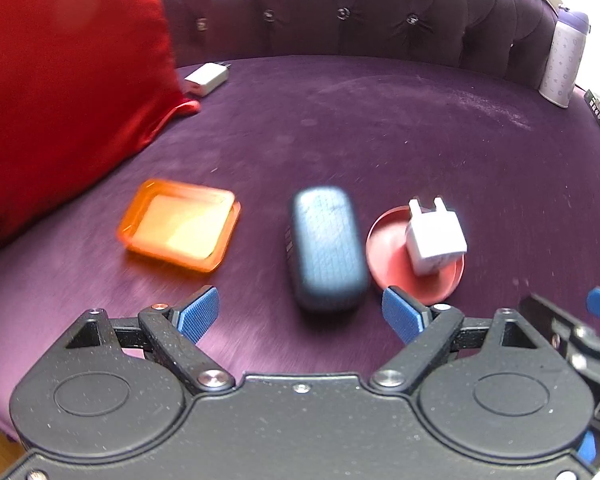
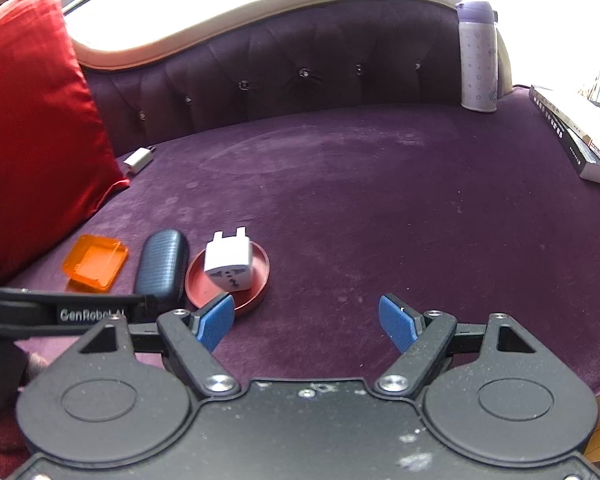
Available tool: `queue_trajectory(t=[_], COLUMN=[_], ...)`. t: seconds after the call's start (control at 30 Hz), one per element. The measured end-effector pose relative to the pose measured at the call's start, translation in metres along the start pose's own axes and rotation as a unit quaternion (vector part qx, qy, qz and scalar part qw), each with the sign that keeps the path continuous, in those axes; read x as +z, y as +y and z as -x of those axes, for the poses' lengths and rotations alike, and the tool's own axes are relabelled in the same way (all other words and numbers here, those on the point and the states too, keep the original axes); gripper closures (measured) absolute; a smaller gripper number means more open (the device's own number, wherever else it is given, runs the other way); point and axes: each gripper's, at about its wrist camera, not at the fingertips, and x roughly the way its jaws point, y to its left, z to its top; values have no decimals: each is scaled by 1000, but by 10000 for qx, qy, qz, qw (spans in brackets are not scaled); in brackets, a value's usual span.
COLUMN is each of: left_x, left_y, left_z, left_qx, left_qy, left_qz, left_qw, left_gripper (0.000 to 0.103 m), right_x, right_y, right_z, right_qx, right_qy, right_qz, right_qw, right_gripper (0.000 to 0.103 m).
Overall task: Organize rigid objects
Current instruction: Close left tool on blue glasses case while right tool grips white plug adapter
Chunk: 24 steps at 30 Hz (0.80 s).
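Observation:
On the purple sofa seat lie an orange plastic box [image 1: 179,225] [image 2: 95,263], a dark blue glasses case [image 1: 327,247] [image 2: 161,267], and a red dish [image 1: 392,264] [image 2: 256,284] holding a white plug adapter [image 1: 434,237] [image 2: 229,261]. My left gripper [image 1: 300,314] is open and empty, just in front of the glasses case. My right gripper [image 2: 307,322] is open and empty, to the right of the red dish. A white charger [image 1: 207,77] [image 2: 139,159] lies far back by the cushion.
A red cushion [image 1: 66,80] [image 2: 32,128] leans at the left. A lilac flask [image 1: 565,58] [image 2: 478,56] stands at the back right. Books [image 2: 580,132] are stacked at the right edge. The tufted backrest [image 2: 300,68] runs behind.

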Motion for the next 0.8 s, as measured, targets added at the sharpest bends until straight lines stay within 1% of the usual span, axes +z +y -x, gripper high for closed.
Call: queue_trajectory(t=[0.07, 0.13, 0.17, 0.2, 0.23, 0.27, 0.4, 0.6, 0.73, 0.8], left_x=[7, 12, 14, 15, 15, 15, 5, -17, -25, -27], left_y=[-2, -3, -2, 0, 3, 7, 14, 35, 42, 43], left_z=[-12, -21, -25, -29, -29, -27, -19, -5, 1, 1], left_qx=[26, 16, -19, -155, -369, -434, -245, -218, -179, -189], left_qy=[44, 87, 127, 190, 173, 169, 170, 246, 223, 211], left_qz=[-10, 7, 14, 23, 99, 176, 220, 355, 360, 361], left_qw=[10000, 10000, 9999, 9997, 9991, 9988, 9993, 9988, 9989, 9989], left_gripper=[18, 21, 33, 46, 51, 54, 55, 54, 54, 54], right_x=[2, 3, 3, 4, 5, 5, 9, 15, 17, 17], right_y=[-3, -5, -4, -3, -2, -1, 11, 41, 59, 65], right_z=[-6, -11, -14, -15, -16, -18, -23, -36, -55, -63], right_qx=[-28, -36, -39, -30, -14, 16, 219, 436, 335, 290], right_qy=[21, 34, 24, 7, -14, -42, -115, -181, -84, -1], right_qz=[-6, 22, 49, 84, 125, 164, 308, 658, 942, 1064], right_qw=[10000, 10000, 10000, 10000, 9999, 9999, 9992, 9967, 9950, 9939], right_gripper=[24, 24, 24, 24, 24, 24, 23, 22, 23, 32])
